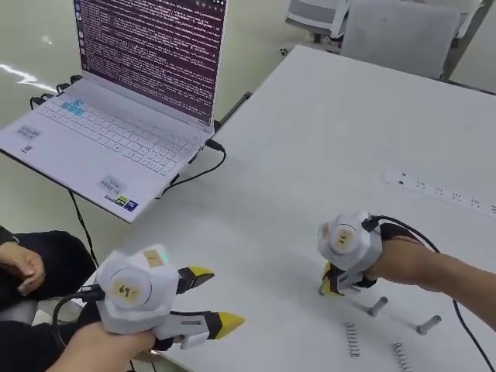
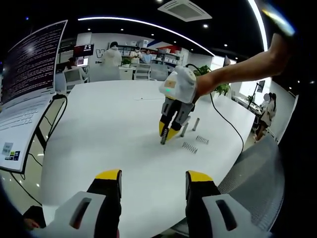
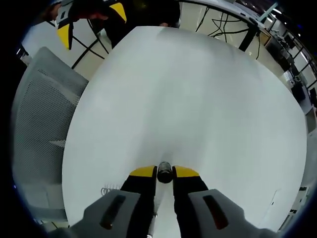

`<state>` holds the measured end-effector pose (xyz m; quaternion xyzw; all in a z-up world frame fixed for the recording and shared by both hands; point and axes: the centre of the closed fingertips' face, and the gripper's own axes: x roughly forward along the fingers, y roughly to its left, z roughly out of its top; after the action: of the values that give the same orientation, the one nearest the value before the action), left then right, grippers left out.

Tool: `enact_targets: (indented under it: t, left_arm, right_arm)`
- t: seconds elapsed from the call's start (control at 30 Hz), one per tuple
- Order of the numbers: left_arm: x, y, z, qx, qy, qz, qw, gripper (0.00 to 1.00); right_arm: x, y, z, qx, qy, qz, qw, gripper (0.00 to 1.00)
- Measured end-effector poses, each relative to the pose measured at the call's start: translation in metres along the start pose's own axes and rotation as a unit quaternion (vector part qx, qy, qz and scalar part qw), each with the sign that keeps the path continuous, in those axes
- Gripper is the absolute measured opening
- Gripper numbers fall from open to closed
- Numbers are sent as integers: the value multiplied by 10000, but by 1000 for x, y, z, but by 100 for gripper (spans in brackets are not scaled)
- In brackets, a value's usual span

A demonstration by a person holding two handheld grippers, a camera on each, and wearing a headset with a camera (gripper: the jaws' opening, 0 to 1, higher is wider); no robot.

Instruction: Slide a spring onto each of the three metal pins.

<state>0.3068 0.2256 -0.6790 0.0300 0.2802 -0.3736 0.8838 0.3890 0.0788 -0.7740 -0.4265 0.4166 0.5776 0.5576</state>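
While the right gripper clamps a small upright metal piece, pin or spring unclear, against the white table, two pins and two springs sit just beside it, and the left gripper hovers wide open, empty.

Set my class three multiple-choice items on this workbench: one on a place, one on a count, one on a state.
1. The loose springs lie: A by the laptop; B by the standing pins; C on the power strip.
2. Springs lying loose on the table: A one; B two; C four.
3. The left gripper is: A open; B shut on a spring; C shut on a pin.
Key: 1 B, they lie beside the two upright pins; 2 B, two coils show; 3 A, its jaws stand apart with nothing between.
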Motion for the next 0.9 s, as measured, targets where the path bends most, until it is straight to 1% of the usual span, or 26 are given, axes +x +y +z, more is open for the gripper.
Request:
enact_targets:
  t: [0.17,0.33,0.43,0.67,0.9]
  left_arm:
    - [1,-1,0,10,-2,-19,10000,47]
    - [0,-2,1,20,-6,-26,10000,47]
    - [0,-2,2,29,-8,-32,10000,47]
    - [2,-3,5,58,-20,-50,10000,47]
    - [6,-5,8,102,-27,-91,9999,46]
  right_arm:
    - [-2,1,-1,20,-1,13,10000,15]
    - [-7,3,1,103,-71,46,9999,17]
    - [-11,2,0,86,-60,-8,9999,18]
    - [-22,-1,3,137,-174,-65,9997,18]
    - [-36,-3,0,250,-262,-199,9991,19]
